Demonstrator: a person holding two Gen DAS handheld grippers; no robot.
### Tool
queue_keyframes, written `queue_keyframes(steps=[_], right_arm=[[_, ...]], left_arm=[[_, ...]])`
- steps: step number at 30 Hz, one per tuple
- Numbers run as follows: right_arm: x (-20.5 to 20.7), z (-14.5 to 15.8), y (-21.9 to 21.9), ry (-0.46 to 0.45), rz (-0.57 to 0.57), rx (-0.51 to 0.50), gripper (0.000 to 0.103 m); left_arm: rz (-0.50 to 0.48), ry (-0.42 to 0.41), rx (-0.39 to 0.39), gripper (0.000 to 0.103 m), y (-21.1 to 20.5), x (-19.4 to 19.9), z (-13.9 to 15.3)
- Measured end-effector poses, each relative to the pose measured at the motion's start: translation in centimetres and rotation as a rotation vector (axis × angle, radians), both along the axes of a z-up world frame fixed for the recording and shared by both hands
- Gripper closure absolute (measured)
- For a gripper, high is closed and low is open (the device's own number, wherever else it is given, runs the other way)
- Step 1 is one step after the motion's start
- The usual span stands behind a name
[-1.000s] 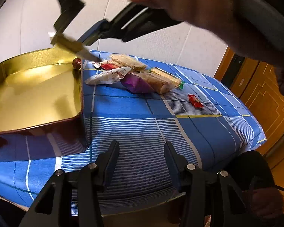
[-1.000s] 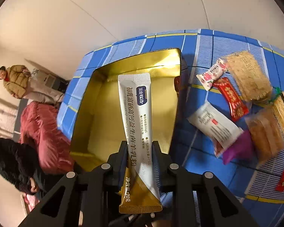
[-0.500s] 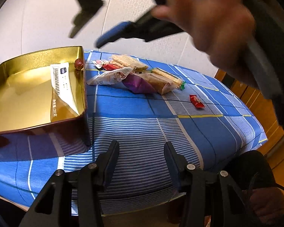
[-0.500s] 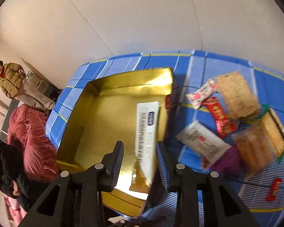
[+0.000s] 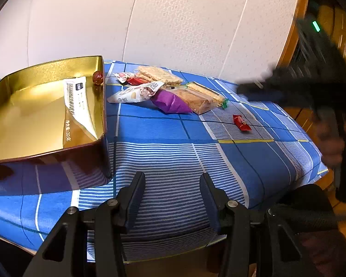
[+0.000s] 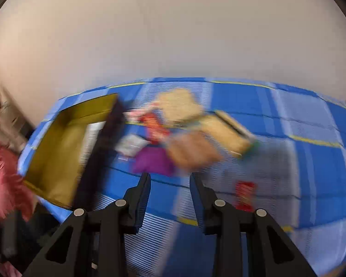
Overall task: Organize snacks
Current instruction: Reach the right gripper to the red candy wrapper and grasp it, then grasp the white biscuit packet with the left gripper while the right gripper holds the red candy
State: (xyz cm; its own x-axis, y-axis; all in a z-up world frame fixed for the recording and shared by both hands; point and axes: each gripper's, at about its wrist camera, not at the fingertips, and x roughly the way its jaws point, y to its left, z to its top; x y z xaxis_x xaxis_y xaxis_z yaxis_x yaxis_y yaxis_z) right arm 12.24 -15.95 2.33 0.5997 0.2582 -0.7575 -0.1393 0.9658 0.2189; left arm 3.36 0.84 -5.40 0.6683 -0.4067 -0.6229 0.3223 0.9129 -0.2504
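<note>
A gold tin (image 5: 25, 73) stands at the left on the blue checked tablecloth (image 5: 173, 133). Inside it a white and gold sachet (image 5: 77, 106) leans on the right wall, beside a small red sweet (image 5: 97, 77). To its right lies a heap of snacks: a white packet (image 5: 136, 93), a purple packet (image 5: 170, 102), cracker packs (image 5: 160, 75). A small red sweet (image 5: 241, 122) lies apart. My left gripper (image 5: 171, 185) hovers open and empty near the front edge. My right gripper (image 6: 169, 183) is open and empty; its view is blurred, with the purple packet (image 6: 153, 161) just ahead.
A pale wall rises behind the table. A wooden door (image 5: 334, 46) stands at the right. In the left wrist view the right gripper's blurred dark body (image 5: 311, 87) and a hand are at the right edge. A red padded coat (image 6: 4, 177) shows beyond the table's left side.
My right gripper let go of the sachet, which now rests in the tin. It then swung fast to the right, away from the tin. My left gripper stayed still.
</note>
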Motion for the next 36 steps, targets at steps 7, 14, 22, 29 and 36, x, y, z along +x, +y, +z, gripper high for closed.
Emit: queue_keyframes(steps=[7,14,22,29,36], right_arm=[[-2.2,-3.6,-6.7,0.046,-0.184,0.006,0.065],[-1.8,-5.5,-6.2,0.024,-0.179,0.034,0.063],[-0.6,-6.4,-5.1,-0.037,-0.176,-0.048,0.069],[-1.2,-6.6,-5.1,-0.086,-0.182,-0.102,0.076],[-1.3,-6.7,-5.8,-0.088,-0.189,-0.052,0.076]], left_arm=[[0.012,0.006,0.015,0.051,-0.4,0.1,0.1],[0.006,0.014,0.042,0.043,-0.8,0.0,0.2],[0.007,0.026,0.079,0.035,-1.5,-0.1,0.4],[-0.02,0.051,0.064,0.047,-2.6,0.1,2.1],[0.019,0.151,-0.032,0.047,-3.4,4.4,6.5]])
